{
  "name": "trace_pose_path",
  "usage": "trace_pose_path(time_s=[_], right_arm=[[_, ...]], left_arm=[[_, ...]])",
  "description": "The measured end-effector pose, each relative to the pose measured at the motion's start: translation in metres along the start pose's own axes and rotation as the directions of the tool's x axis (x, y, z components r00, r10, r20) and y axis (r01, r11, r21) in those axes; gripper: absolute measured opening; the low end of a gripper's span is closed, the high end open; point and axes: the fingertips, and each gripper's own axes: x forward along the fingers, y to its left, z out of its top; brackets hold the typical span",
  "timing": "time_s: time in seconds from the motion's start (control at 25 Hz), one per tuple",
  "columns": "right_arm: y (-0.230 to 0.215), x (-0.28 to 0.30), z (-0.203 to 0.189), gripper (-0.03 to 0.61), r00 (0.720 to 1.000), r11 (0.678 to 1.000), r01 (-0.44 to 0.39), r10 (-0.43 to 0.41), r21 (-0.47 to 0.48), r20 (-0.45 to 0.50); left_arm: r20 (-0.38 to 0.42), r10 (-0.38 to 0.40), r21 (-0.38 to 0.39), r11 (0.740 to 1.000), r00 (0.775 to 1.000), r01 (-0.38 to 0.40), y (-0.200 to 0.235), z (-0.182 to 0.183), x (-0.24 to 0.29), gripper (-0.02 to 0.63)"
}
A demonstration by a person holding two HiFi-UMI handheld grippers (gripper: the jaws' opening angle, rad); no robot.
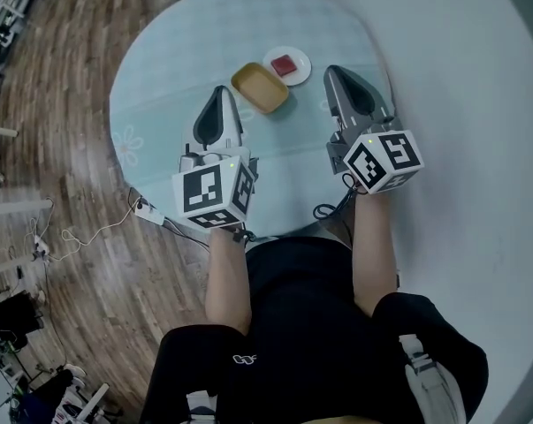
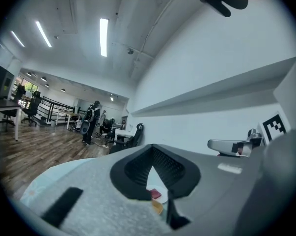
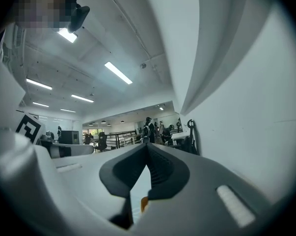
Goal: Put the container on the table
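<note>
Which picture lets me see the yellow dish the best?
The head view. There the whole yellow dish shows from above, on the table beside a white plate. The left gripper view shows only a yellow sliver between its jaws; the right gripper view, a tinier one.

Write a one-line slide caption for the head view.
The left gripper and right gripper, both shut, held over a round pale-blue table, near a yellow rectangular container.

Strip lights (image 2: pixel 103 36) are shining above the wood-plank floor (image 1: pixel 72 87); a white wall (image 1: pixel 478 87) is running alongside it.
</note>
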Motion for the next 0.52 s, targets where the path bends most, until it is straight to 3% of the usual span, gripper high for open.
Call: trace_pose_path(time_s=[0.52], right_arm=[[-0.001,-0.008,-0.001,0.009,0.997,0.997,-0.078,0.078,0.017,0.010]], left_arm=[[0.007,0.073,0.026,0.997,0.997,-0.073,-0.007,0.002,-0.011,-0.003]])
